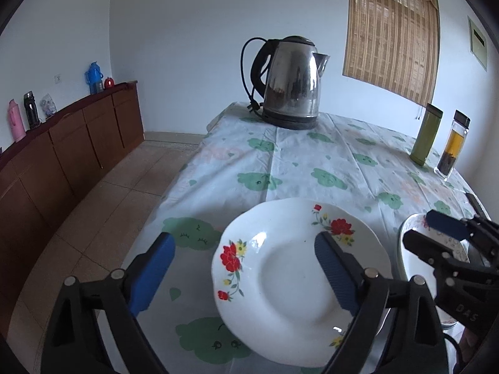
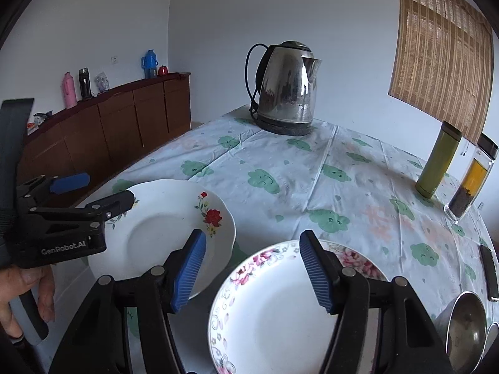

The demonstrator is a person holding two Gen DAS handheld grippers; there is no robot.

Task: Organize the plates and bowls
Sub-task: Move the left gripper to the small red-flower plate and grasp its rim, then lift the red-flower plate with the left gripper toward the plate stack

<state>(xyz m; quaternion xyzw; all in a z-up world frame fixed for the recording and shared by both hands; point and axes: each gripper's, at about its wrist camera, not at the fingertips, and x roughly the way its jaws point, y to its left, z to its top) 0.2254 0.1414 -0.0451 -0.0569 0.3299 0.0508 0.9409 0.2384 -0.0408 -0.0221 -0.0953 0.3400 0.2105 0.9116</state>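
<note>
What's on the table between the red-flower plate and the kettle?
Nothing but bare tablecloth. Both wrist views show an open stretch from the red-flower plate back to the kettle.

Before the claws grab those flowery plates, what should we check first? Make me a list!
1. Left claw open wide: ok. One finger hangs over the red-flower plate, the other is off to its side.
2. Right claw open: ok, its fingers are spread above the pink-flower plate.
3. Either claw touching a plate yet: cannot tell.
4. Plates apart from each other: ok in the right wrist view, with tablecloth showing between them.
5. Kettle, green flask and tea bottle out of the way: ok, they stand farther back.
6. Metal bowls near the pink-flower plate: not ok, they sit close beside it.
</note>
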